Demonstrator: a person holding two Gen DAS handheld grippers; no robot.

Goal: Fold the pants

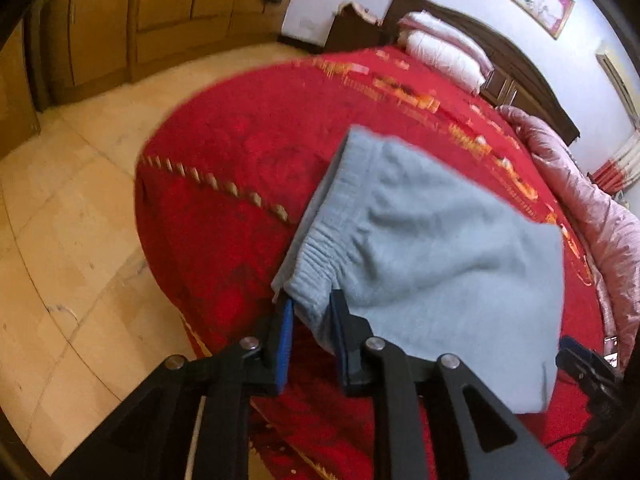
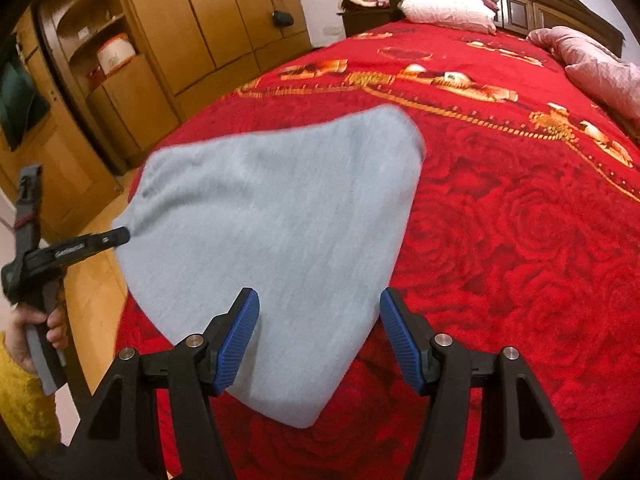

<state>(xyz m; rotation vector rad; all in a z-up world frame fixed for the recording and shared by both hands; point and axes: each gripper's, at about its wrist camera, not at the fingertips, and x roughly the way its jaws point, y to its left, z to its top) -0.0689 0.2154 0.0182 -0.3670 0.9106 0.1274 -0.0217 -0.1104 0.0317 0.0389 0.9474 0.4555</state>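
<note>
Pants [image 2: 272, 240], grey and already doubled into a compact panel, lie on the red rose-patterned bed [image 2: 520, 260] near its foot-side edge, with the wooden wardrobe [image 2: 192, 20] beyond the tiled floor and the stacked pillows [image 2: 444, 0] at the headboard far behind. From the right wrist view the bundle's long axis runs from its rounded near end, directly under the camera, away and up-left toward the bed's edge, so the cloth sits straight ahead of and partly between the right-hand jaws. The right gripper [image 2: 320, 340] hovers with its blue-padded jaws spread wide and grasping nothing, one pad over the grey cloth and the other just off its right border above the red cover. The left gripper [image 1: 310, 344] meets the pants from the opposite side, at the gathered elastic waistband [image 1: 316, 256]; its jaws stand narrow with a fold of that waistband corner between them, apparently pinched, though slight blur keeps the contact from being certain. In the right view the same tool's black tip touches the bundle's left corner, a hand [image 2: 38, 332] gripping its handle at the frame edge. By this reading the left hand is nearer and already engaged, and any next fold would turn on carrying that waistband end across the long axis toward the waiting right jaws.
</note>
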